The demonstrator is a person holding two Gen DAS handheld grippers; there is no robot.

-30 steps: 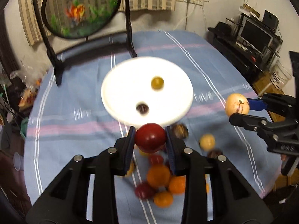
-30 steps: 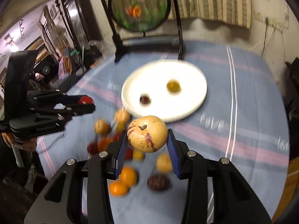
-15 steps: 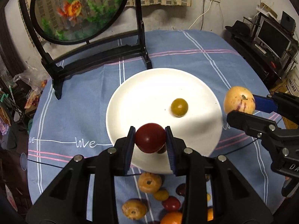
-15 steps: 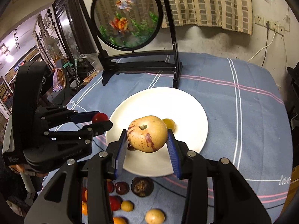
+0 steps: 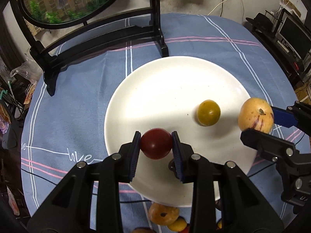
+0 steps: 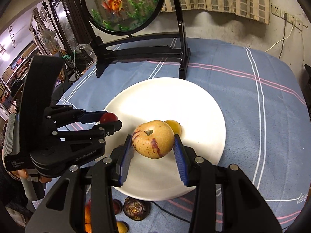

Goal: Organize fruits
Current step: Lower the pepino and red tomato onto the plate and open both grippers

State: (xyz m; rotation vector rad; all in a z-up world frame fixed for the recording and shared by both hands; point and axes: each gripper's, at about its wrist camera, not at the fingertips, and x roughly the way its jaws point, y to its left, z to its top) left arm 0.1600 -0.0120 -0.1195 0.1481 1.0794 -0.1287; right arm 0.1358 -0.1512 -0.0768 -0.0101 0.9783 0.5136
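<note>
Task early: white plate (image 5: 175,81) ahead of both grippers holds one small yellow fruit (image 5: 208,113); maybe another hidden behind the fingers

Left gripper (image 5: 156,144) clenched on a dark red fruit (image 5: 156,143), smooth, glossy, poised over the plate's near edge

Right gripper (image 6: 153,142) grasps a pale yellow fruit (image 6: 153,138), purple-streaked, stem up, over the plate

Loose fruits (image 5: 163,213) lie behind the fingertips, off the plate, unsorted

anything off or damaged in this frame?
Nothing spilled or askew. Only oddity: the dark wrinkled fruit on the cloth below the plate looks shrivelled. Purple streaks on the yellow fruit look like natural marking.
</note>
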